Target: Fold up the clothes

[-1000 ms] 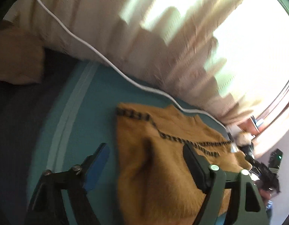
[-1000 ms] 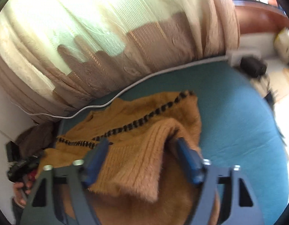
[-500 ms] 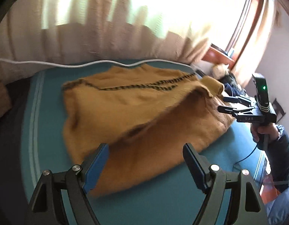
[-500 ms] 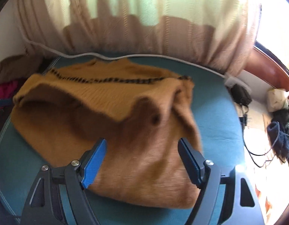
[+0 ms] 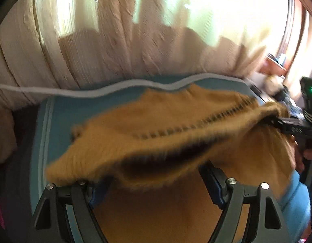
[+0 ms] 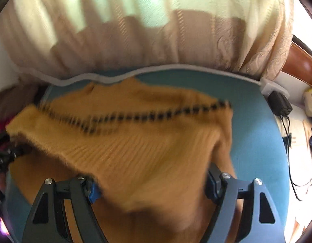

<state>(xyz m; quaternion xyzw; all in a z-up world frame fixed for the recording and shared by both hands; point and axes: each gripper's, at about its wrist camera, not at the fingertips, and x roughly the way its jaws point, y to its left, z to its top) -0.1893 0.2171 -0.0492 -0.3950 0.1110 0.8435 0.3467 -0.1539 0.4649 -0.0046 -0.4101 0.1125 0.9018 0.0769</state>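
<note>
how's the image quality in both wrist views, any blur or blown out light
Left wrist view: the mustard sweater is smeared by motion blur, its dark stitched stripe streaked; the backlit curtain is blown out near the top. Right wrist view: similar blur on the sweater, overexposed curtain top and right edge. Both show fisheye bending of the white cord.
</note>
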